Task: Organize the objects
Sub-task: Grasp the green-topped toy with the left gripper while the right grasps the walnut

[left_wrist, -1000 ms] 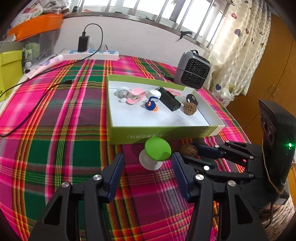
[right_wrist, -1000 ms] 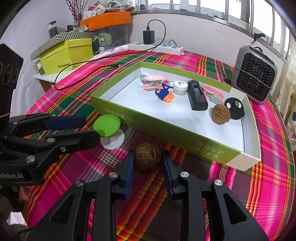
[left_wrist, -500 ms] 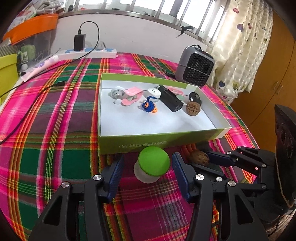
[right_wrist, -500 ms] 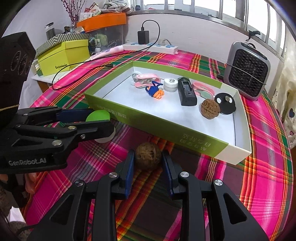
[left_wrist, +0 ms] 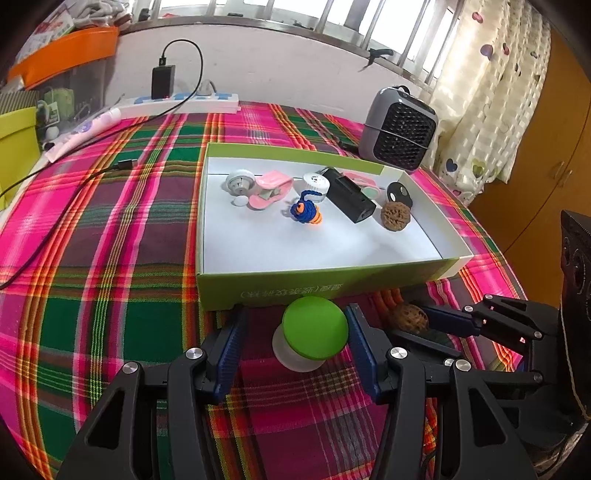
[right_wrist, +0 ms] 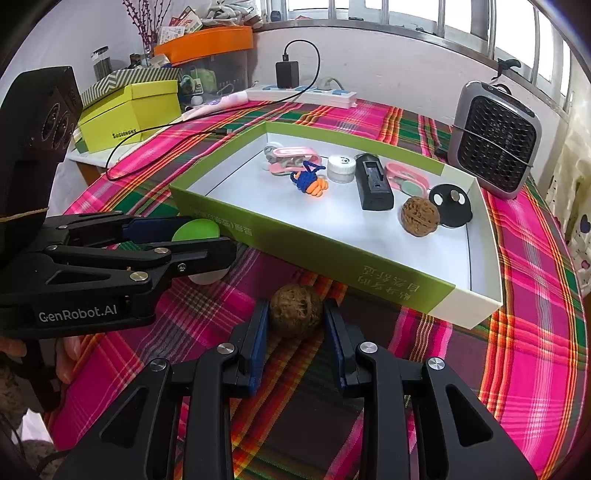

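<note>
we've got both fisheye cams riding the grippers, angled down at the plaid table [left_wrist: 110, 258] from close up, left view looking from the left, right from the right, both sharing the green tray [left_wrist: 317, 284] [right_wrist: 295, 240] and fan heater [left_wrist: 400, 129] [right_wrist: 496, 142]

Bright daylight, sharp fisheye views

Light floods from the far windows [left_wrist: 332, 33], which glare white; soft shadows fall near; edges bend and darken.

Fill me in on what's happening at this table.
A person is tidying small items into a green tray using two handheld grippers. The right gripper is shut on a walnut on the plaid cloth just outside the tray. The left gripper straddles a green-capped jar, its left pad clear of it. Neither item is in the tray yet.
</note>
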Demonstrator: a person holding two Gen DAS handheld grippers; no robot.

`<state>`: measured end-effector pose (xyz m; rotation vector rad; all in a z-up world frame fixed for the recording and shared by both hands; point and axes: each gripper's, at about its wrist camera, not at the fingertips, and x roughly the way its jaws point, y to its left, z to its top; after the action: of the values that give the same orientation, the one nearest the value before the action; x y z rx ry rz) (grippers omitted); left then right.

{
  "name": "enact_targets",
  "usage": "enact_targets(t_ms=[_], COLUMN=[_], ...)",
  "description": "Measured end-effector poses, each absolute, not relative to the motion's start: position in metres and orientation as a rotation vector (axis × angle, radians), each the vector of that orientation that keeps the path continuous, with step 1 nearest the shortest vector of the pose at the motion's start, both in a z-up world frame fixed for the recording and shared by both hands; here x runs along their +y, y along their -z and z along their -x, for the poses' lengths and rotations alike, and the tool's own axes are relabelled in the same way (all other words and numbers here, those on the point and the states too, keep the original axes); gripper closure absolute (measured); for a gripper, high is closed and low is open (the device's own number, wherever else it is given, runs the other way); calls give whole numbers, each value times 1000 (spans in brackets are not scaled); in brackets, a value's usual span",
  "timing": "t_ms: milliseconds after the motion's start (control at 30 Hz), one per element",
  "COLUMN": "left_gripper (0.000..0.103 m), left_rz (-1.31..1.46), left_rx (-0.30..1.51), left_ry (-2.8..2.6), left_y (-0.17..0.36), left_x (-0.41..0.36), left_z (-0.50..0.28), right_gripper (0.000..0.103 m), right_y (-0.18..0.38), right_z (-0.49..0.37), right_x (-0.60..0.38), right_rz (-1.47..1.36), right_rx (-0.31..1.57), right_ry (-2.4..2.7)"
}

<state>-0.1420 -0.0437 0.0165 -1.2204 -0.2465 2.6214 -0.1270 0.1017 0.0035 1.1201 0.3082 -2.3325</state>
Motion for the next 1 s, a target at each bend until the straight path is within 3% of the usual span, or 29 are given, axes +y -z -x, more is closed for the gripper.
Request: enact_targets(t_ms=[267,767,1000], left_gripper=[51,71,72], left_rz=[1227,1219,1217], left_rx=[-228,-202,-188], left_ry=[-2634,-2619,-2622], left_y=[-17,-18,-19], left_x=[-41,-34,-32], left_z=[142,139,138], right_gripper=[73,73,73], right_y=[-4,-6,-6], right_z=[127,126,127], right_x=[102,102,102], right_rz=[-1117,-1116,-1113], right_rx=[306,303,302], right_ry=[2332,2332,2334])
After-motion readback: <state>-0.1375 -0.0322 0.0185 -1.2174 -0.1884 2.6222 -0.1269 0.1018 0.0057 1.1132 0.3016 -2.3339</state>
